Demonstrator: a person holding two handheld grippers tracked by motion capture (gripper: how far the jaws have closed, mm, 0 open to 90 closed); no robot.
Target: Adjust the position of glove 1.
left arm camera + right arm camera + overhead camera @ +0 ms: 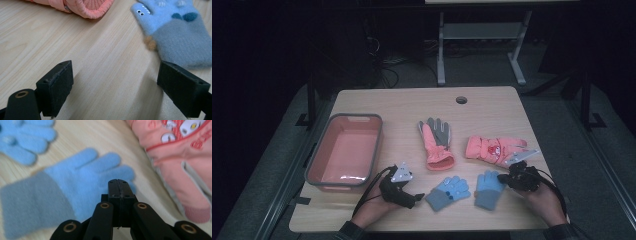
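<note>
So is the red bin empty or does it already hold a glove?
Empty. The high view shows the bin's bare floor; all four gloves lie out on the table.

Black gripper (pixel 119 185), brass-ringed screws

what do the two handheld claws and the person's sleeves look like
Both claws are black. The left claw carries a grey three-cornered plate on top, and a black cable loops from it. Its pads are flat black rectangular blocks. The right claw has black linkage arms with brass-coloured rivets. The person's sleeves look dark grey.
</note>
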